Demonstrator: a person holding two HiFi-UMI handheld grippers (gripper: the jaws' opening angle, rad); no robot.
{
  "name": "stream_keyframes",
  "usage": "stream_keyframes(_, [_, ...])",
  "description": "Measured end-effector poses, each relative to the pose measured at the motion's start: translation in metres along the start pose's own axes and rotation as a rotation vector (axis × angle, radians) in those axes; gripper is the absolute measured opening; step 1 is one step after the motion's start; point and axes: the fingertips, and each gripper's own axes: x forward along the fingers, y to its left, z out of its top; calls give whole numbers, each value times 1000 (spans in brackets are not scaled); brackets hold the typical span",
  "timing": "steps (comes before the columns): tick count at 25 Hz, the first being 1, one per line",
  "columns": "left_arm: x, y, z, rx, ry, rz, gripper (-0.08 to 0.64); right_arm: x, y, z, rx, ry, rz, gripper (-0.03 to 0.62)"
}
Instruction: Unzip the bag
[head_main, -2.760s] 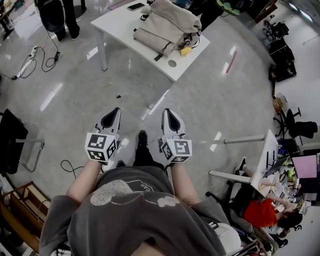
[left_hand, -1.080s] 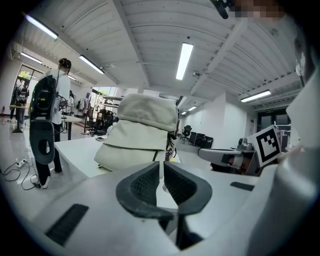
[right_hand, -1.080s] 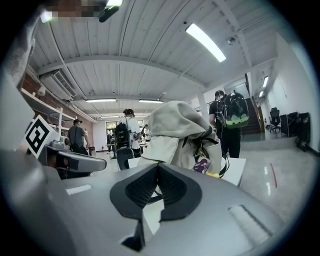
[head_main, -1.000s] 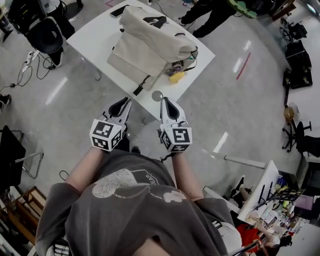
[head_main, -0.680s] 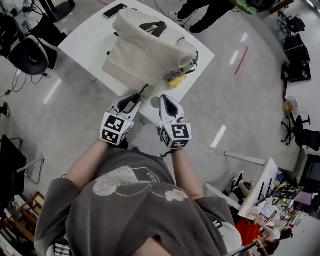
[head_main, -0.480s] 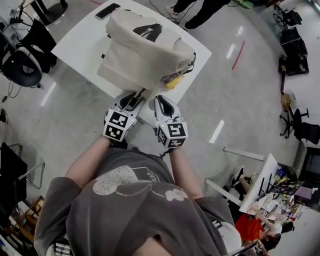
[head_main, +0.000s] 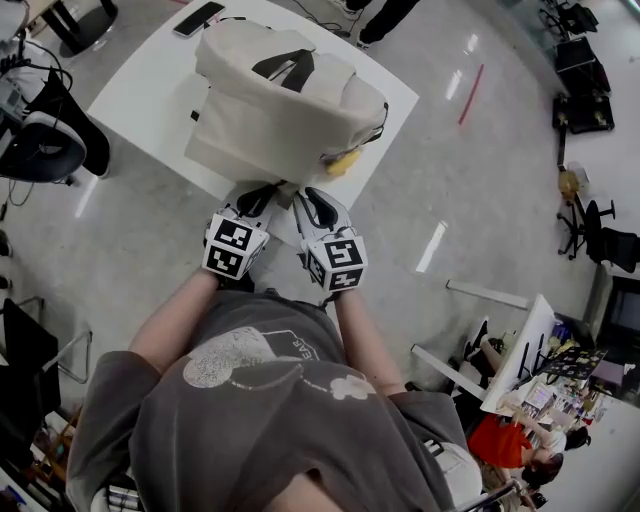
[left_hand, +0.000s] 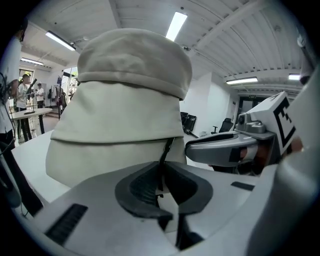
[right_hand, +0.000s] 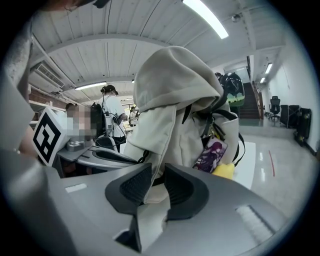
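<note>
1. The beige bag (head_main: 280, 110) stands upright on the white table (head_main: 140, 90), near its front edge and just ahead of both grippers.
2. The left gripper (left_hand: 161, 182) has just been closing its jaws. They now pinch a black strap (left_hand: 168, 150) that hangs down the front of the bag.
3. The right gripper (right_hand: 155, 186) has just been opening its jaws. They stand apart around a fold of cloth (right_hand: 159, 145) at the bag's corner, not clamped on it.
4. A yellow toy (right_hand: 223, 171) and a picture tag (right_hand: 210, 155) hang at the bag's side.
5. A phone (head_main: 197, 17) lies at the table's far corner.
</note>
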Motion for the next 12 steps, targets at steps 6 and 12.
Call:
stream_keyframes(6, [-9, 3, 5, -20, -6, -43, 43, 12, 0, -2, 22, 31, 5, 94])
stream_keyframes(12, [-17, 4, 8, -13, -22, -81, 41, 17, 12, 5, 58, 0, 48, 77])
